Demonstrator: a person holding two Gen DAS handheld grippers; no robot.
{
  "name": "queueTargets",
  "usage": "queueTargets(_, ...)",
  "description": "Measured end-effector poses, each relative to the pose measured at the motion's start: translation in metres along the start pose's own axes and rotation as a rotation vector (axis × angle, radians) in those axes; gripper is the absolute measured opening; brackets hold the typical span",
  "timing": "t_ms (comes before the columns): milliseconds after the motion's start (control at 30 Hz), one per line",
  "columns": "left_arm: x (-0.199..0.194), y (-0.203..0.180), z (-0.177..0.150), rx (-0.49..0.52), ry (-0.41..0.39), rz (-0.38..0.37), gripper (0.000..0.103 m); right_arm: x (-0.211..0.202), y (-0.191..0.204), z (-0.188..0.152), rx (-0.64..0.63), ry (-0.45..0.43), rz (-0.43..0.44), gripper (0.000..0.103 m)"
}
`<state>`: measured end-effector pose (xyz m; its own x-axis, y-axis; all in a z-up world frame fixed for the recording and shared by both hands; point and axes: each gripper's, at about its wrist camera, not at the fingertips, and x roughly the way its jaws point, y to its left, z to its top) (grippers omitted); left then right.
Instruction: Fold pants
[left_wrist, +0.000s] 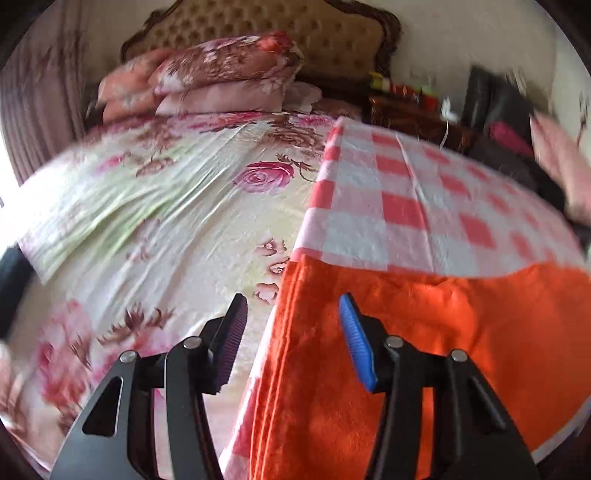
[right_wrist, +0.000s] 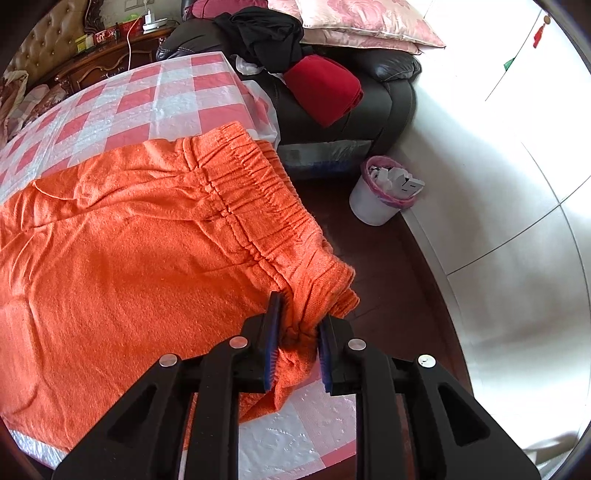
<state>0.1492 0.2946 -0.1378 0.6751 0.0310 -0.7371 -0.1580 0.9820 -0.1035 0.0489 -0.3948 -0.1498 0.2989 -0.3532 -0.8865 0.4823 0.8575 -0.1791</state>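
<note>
Orange fleece pants (left_wrist: 443, 332) lie flat on a red-and-white checked cloth (left_wrist: 388, 192). In the left wrist view their folded left edge runs up between the fingers of my left gripper (left_wrist: 293, 306). That gripper is open, its pads clear of the fabric, with one finger over the bedsheet and the other over the pants. In the right wrist view the pants (right_wrist: 129, 240) show their elastic waistband (right_wrist: 258, 206) at the right, overhanging the cloth's edge. My right gripper (right_wrist: 299, 325) is shut on the waistband's near corner, and the fabric bunches between its pads.
A floral bedsheet (left_wrist: 166, 221) lies left of the checked cloth, with stacked pillows (left_wrist: 221, 74) by a tufted headboard. A dark sofa (right_wrist: 388, 99) carrying red (right_wrist: 325, 88) and black clothes stands beyond the pants. A white bin (right_wrist: 380, 195) sits on the dark floor.
</note>
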Motion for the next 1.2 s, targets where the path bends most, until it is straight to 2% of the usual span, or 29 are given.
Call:
queueTargets(33, -0.001, 0.008, 0.001, -0.035, 0.0, -0.03, 0.048, 0.0, 0.001, 0.001, 0.001, 0.001, -0.003, 0.019)
queueTargets(100, -0.001, 0.022, -0.001, -0.098, 0.021, -0.115, 0.028, 0.0, 0.003, 0.001, -0.008, -0.002, -0.019, 0.02)
queueTargets(233, 0.006, 0.013, 0.005, -0.045, 0.049, -0.138, 0.027, 0.0, 0.004, -0.001, -0.004, -0.008, -0.024, 0.02)
queueTargets(400, 0.024, -0.007, 0.015, 0.048, 0.061, -0.105, 0.027, -0.001, 0.004, -0.002, -0.007, -0.007, -0.024, 0.02)
queueTargets(467, 0.035, -0.015, 0.021, 0.096, 0.089, -0.099, 0.027, -0.001, 0.003, -0.002, -0.007, -0.006, -0.018, 0.02)
queueTargets(533, 0.045, -0.019, 0.024, 0.15, 0.105, -0.063, 0.017, -0.001, 0.003, -0.002, -0.007, -0.008, -0.015, 0.02)
queueTargets(600, 0.045, -0.02, 0.027, 0.177, 0.109, -0.063, 0.007, -0.001, 0.003, -0.003, -0.008, -0.01, -0.014, 0.02)
queueTargets(700, 0.031, -0.018, 0.032, 0.183, 0.059, -0.034, 0.007, -0.002, 0.004, -0.003, -0.009, -0.01, -0.017, 0.02)
queueTargets(800, 0.027, -0.016, 0.034, 0.185, 0.05, -0.019, 0.007, -0.002, 0.004, -0.002, -0.008, -0.006, -0.022, 0.02)
queueTargets(867, 0.033, -0.007, 0.034, 0.142, 0.066, -0.004, 0.007, -0.002, 0.001, -0.001, 0.009, 0.0, -0.013, 0.02)
queueTargets(933, 0.041, 0.002, 0.03, 0.075, 0.086, -0.024, 0.007, -0.002, -0.003, 0.0, 0.038, 0.003, 0.009, 0.021)
queueTargets(1033, 0.042, 0.005, 0.027, 0.032, 0.075, -0.03, 0.008, -0.002, -0.006, 0.0, 0.053, -0.006, 0.031, 0.023)
queueTargets(1067, 0.04, 0.004, 0.028, 0.028, 0.074, -0.025, 0.014, -0.003, -0.007, -0.001, 0.056, -0.009, 0.032, 0.025)
queueTargets(1133, 0.031, 0.003, 0.028, 0.016, 0.054, 0.002, 0.016, -0.008, -0.013, 0.0, 0.074, -0.024, 0.038, 0.03)
queueTargets(1200, 0.015, 0.0, 0.028, 0.007, 0.022, -0.017, 0.02, -0.022, -0.022, 0.001, 0.088, -0.074, 0.024, 0.036)
